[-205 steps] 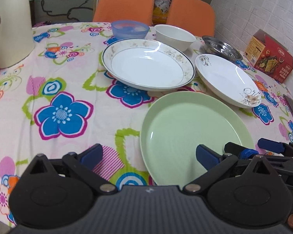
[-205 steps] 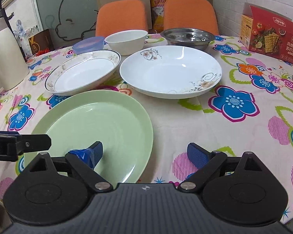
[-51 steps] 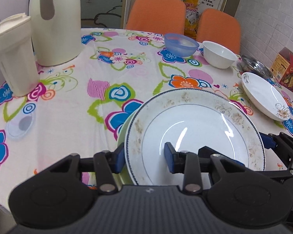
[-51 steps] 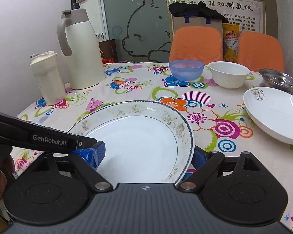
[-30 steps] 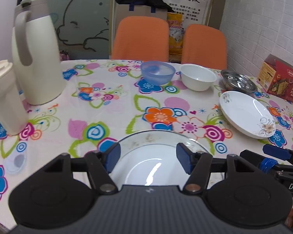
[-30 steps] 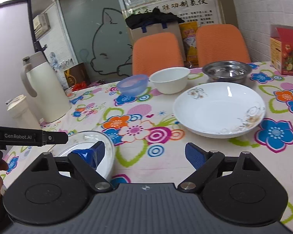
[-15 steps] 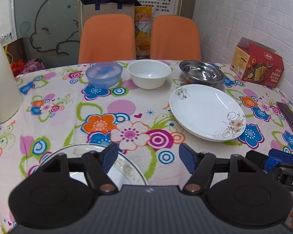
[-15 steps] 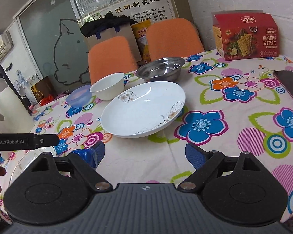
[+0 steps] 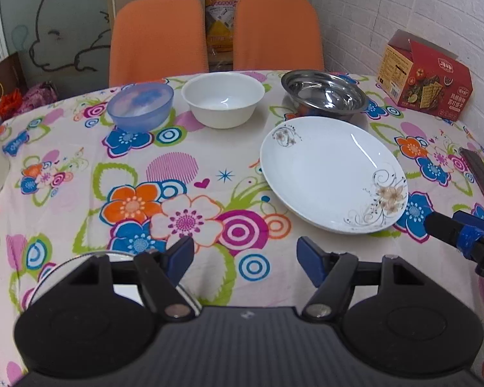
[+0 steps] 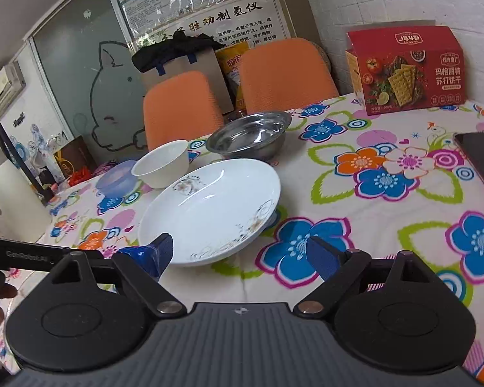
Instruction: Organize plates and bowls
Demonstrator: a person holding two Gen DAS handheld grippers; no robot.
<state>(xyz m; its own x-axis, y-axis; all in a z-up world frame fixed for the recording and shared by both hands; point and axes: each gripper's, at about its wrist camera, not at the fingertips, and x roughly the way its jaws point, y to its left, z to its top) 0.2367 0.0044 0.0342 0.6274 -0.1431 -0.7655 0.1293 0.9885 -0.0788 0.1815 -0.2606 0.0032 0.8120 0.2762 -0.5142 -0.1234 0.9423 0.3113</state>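
Note:
A white plate with a flower print (image 9: 332,174) (image 10: 209,209) lies on the flowered tablecloth. Behind it stand a blue bowl (image 9: 140,106) (image 10: 116,179), a white bowl (image 9: 222,100) (image 10: 161,163) and a steel bowl (image 9: 324,92) (image 10: 248,135). My left gripper (image 9: 245,256) is open and empty, short of the plate's near left side. My right gripper (image 10: 238,253) is open too, and the plate's near rim lies just ahead, between its fingers. A patterned-rim plate (image 9: 53,269) shows at the lower left, mostly hidden by my left gripper.
A red cracker box (image 9: 426,77) (image 10: 406,67) stands at the back right by the brick wall. A dark phone (image 10: 480,158) lies near the right edge. Two orange chairs (image 9: 158,32) stand behind the table. A cream thermos (image 10: 3,193) is at the far left.
Both grippers have swung right, away from the patterned-rim plate and toward the white flower-print plate, which is now closer in both views. Both stay open.

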